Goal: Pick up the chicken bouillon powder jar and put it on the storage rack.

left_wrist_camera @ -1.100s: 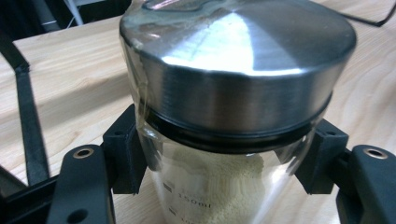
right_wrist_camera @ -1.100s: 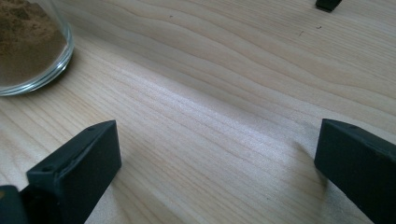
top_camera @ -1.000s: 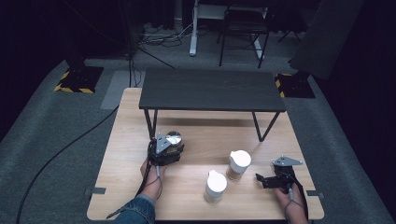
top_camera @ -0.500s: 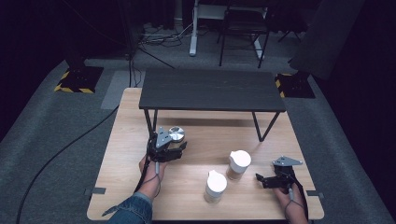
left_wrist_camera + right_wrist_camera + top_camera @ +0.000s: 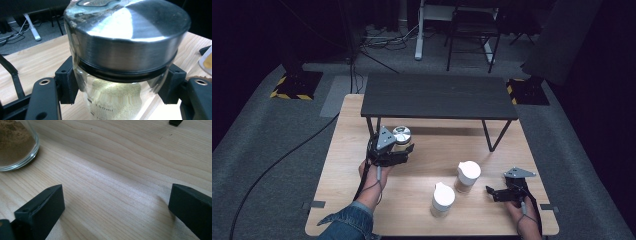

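A: Biggest first. Light wooden table, dark small table standing on its far half, legs down on the wood. Open room?

B: Bare wood in the middle and along the near edge. Right gripper sits low near the right edge, its jaws spread wide with only table between them in the right gripper view.

A: Containers?

B: Two white-lidded jars: one just left of the right gripper, the other nearer the front edge. A glass base with brown powder shows at the corner of the right gripper view.

A: Left side?

B: Left gripper is clamped on a glass jar with a steel lid, pads against the glass just under the lid. Jar is off the wood, in front of the dark table's left leg. Pale powder inside.

A: Writing?

B: "150ml" printed on the glass; the mark below it is cut off.
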Available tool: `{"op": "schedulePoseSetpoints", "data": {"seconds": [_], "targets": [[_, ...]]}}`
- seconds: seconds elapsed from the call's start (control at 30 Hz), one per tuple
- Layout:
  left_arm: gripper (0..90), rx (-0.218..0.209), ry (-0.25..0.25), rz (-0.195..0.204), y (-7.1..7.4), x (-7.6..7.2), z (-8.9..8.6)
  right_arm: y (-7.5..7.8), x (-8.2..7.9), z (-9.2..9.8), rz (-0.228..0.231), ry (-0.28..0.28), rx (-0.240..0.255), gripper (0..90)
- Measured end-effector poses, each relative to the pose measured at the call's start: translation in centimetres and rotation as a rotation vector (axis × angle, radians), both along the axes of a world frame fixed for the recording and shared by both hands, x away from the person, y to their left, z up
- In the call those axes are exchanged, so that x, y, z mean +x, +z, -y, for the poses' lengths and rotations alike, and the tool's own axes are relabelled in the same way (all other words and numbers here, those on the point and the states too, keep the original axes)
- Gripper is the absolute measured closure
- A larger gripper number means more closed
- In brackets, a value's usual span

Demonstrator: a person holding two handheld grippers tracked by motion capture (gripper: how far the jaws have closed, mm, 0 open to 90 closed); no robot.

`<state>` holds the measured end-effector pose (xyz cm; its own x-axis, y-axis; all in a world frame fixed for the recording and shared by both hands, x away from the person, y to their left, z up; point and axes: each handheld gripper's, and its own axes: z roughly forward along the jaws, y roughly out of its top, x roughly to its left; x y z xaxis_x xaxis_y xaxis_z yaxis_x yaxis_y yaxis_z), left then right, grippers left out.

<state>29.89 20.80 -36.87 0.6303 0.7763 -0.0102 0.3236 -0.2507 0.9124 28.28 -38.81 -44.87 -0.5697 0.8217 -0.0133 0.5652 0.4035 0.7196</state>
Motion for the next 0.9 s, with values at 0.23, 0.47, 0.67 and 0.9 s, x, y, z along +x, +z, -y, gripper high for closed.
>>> {"op": "schedulePoseSetpoints", "data": {"seconds": [0.23, 0.47, 0.67, 0.9], "targets": [[31.4, -0.02, -0.006, 0.003, 1.6, 0.5, -0.4, 0.0, 0.0, 0.0, 0.0, 0.0, 0.0, 0.2], [31.4, -0.035, -0.015, -0.002, 3.5, 1.3, -0.8, 0.0, 0.0, 0.0, 0.0, 0.0, 0.0, 0.2], [31.3, -0.035, -0.016, 0.01, 4.7, 1.4, -0.8, 0.0, 0.0, 0.0, 0.0, 0.0, 0.0, 0.2], [31.3, -0.045, -0.025, 0.015, 6.9, 2.0, -1.6, 0.0, 0.0, 0.0, 0.0, 0.0, 0.0, 0.2]]}}
